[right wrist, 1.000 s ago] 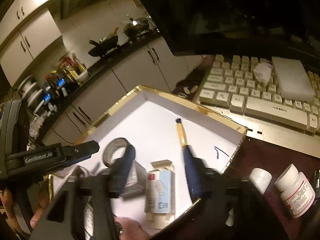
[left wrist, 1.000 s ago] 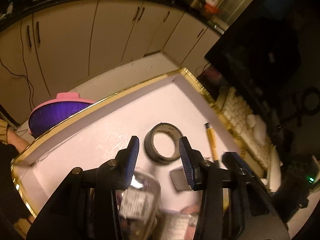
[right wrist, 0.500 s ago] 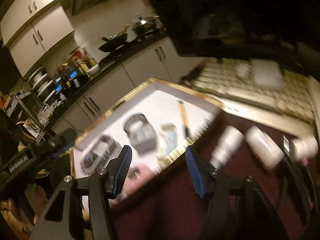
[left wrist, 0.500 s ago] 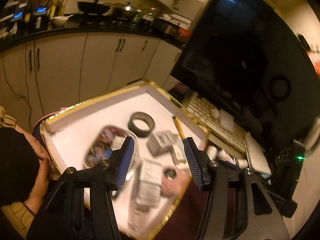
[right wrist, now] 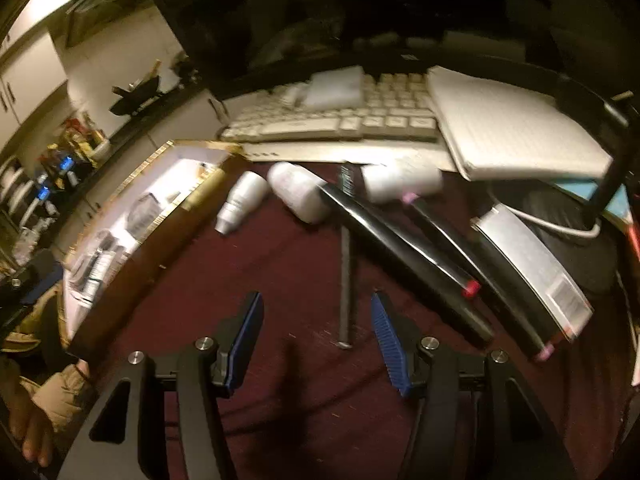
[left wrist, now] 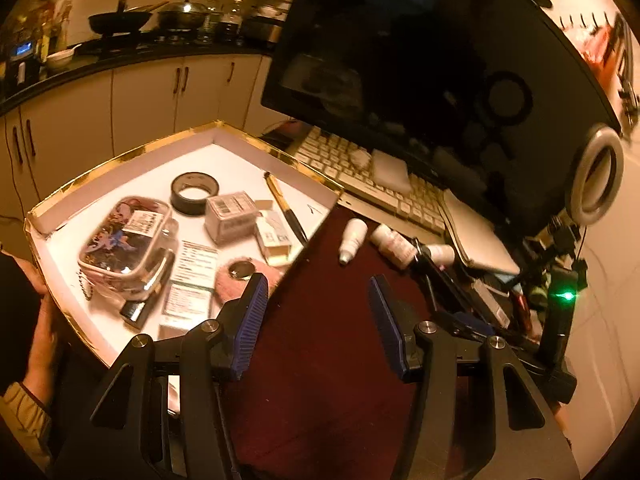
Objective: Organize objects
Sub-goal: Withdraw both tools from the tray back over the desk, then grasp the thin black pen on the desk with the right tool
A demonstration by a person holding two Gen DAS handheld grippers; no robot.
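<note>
A gold-rimmed white box [left wrist: 120,160] holds a clear pouch [left wrist: 124,240], a tape roll [left wrist: 195,193], small cartons [left wrist: 231,216], a pen [left wrist: 286,210] and a pink pad [left wrist: 244,280]. It also shows in the right wrist view [right wrist: 132,216]. On the dark red table lie a small white bottle [left wrist: 352,238] [right wrist: 240,202], a white pill bottle [left wrist: 394,244] [right wrist: 298,192], long black sticks [right wrist: 400,256] and a thin grey rod [right wrist: 345,280]. My left gripper [left wrist: 318,316] is open and empty above the table beside the box. My right gripper [right wrist: 318,336] is open and empty near the rod.
A white keyboard [left wrist: 372,176] and dark monitor [left wrist: 420,60] stand behind. A notepad [right wrist: 516,128], another white bottle [right wrist: 400,180] and a flat silver package [right wrist: 532,272] lie at right. A ring light [left wrist: 598,176] stands far right. Kitchen cabinets [left wrist: 140,96] are at the back.
Both grippers have pulled back out of the box and swung right over the red table. The pouch now lies in the box. Both stay open.
</note>
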